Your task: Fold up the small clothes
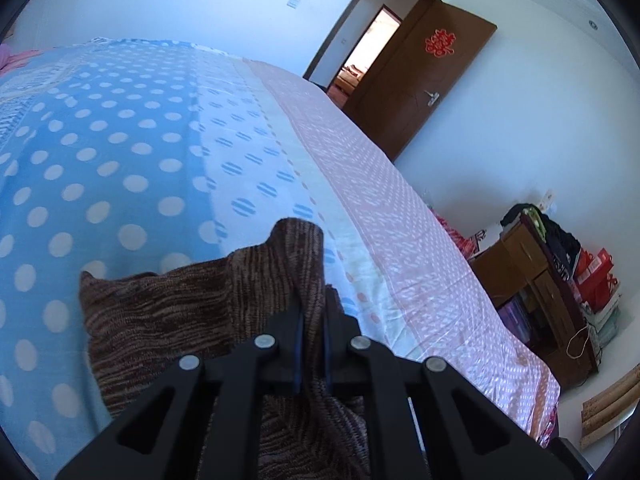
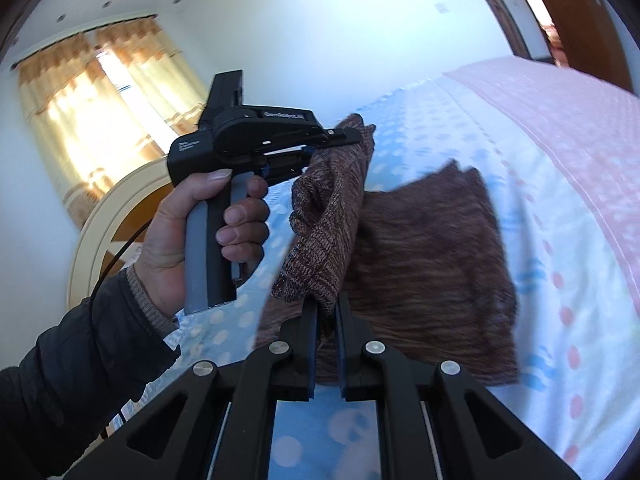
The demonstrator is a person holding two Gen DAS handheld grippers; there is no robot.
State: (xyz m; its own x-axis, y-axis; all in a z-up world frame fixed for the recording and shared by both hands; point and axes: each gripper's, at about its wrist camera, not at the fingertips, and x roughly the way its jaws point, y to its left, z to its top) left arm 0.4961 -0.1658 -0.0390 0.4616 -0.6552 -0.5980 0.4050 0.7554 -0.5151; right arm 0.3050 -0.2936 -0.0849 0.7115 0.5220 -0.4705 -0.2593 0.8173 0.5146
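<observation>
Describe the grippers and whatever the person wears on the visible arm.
Both grippers are matte black with blue finger pads and silver pivot rivets. The left gripper has a grey-backed pistol handle, white lettering and a thin black cable. The sleeve is dark and padded over a brown knit cuff.

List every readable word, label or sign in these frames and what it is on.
"GenRobot.AI": on the body of the left claw, a bit soft.
Small white lettering on its rear block: too blurred to read.
Red double-happiness "囍" paper sign: on the brown door.
</observation>
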